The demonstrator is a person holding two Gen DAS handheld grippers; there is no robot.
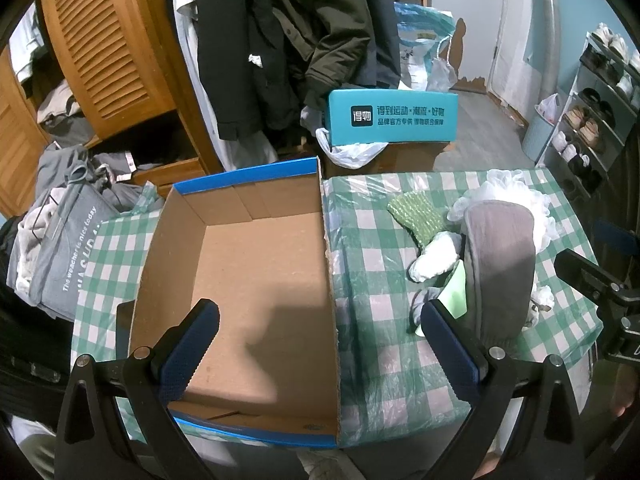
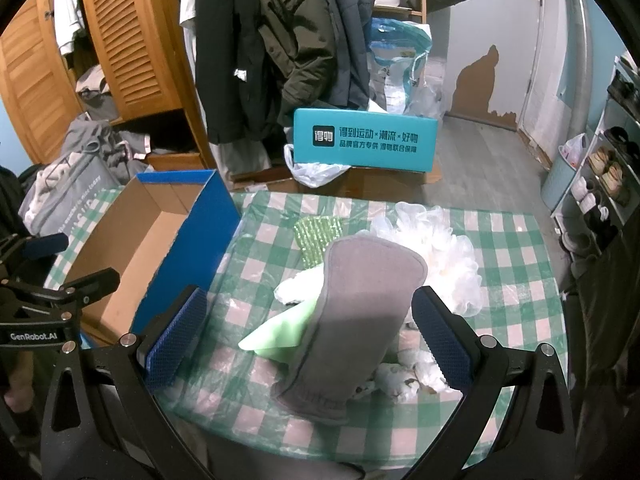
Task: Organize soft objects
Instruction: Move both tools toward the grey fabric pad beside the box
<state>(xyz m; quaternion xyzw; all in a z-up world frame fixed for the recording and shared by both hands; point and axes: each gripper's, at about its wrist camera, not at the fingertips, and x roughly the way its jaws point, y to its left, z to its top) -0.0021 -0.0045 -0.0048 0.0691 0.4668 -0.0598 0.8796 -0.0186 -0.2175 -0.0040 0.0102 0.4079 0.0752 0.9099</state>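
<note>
Right gripper (image 2: 308,332), jaws spread and empty, straddles the grey mitt (image 2: 352,316) atop the soft pile on the worktop (image 2: 516,248); it should close mid-body before carrying it to the cardboard box (image 1: 240,280), where the left gripper (image 1: 320,344) waits open.

An open box (image 1: 248,276) sits on the left part of the table (image 1: 372,248). To its right lies a heap: a mitt (image 2: 352,320) on top, a mesh pouf (image 2: 440,256) behind it, a knitted cloth (image 2: 316,236) toward the box
</note>
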